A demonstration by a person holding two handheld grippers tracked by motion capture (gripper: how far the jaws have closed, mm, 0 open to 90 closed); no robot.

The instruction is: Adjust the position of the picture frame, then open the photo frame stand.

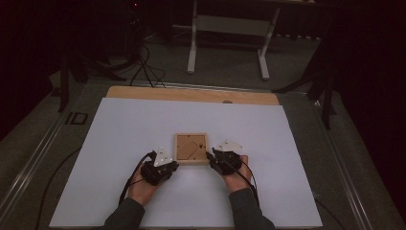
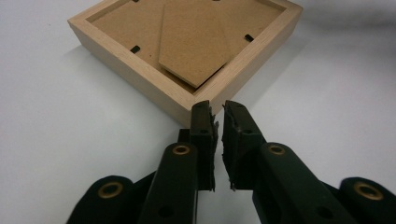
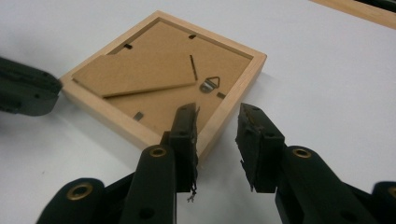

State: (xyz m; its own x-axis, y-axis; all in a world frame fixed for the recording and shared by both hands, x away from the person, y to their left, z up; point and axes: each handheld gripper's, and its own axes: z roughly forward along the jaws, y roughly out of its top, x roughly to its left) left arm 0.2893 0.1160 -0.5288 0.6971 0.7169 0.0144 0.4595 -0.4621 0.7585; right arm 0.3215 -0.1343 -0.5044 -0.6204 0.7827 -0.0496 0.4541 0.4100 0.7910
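The wooden picture frame (image 1: 191, 149) lies face down on the white table sheet (image 1: 119, 139), backing board up, right between the two grippers. The left gripper (image 2: 218, 122) sits just off the frame's near corner, jaws parted by a narrow slit, nothing between them. The right gripper (image 3: 215, 123) stands wider, gripping nothing; one jaw overlaps the frame's edge, so whether it touches the wood is hard to tell. Beyond those jaws the frame's fold-out stand (image 3: 135, 77) and a small metal hanger (image 3: 209, 85) show. The frame's far corner is cut off in the left gripper view.
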